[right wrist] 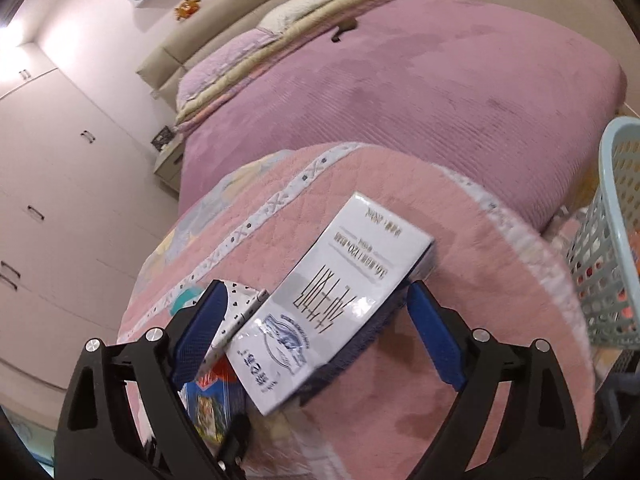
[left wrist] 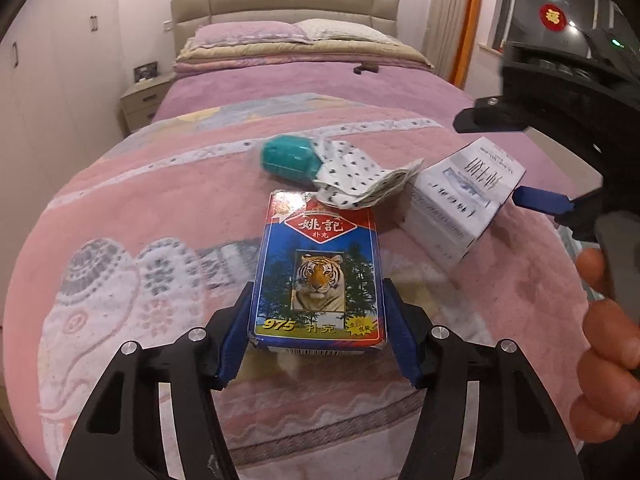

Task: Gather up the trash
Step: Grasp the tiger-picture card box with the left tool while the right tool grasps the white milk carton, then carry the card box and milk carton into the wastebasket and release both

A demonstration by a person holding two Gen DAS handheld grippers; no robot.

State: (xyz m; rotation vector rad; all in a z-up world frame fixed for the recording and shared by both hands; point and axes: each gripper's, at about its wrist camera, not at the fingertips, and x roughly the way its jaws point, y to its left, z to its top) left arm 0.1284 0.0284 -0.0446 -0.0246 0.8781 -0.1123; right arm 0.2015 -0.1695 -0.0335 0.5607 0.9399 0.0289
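both close, bed [left wrist: 120, 216] perhaps shared

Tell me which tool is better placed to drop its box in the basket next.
Right tool: it straddles the white rectangular carton, and the pale blue perforated plastic basket is beside it.

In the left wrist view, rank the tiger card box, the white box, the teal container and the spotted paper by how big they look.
1. Tiger card box, though it is nearest the camera.
2. White box.
3. Spotted paper and teal container look alike; the paper hides part of the container, so no ranking.
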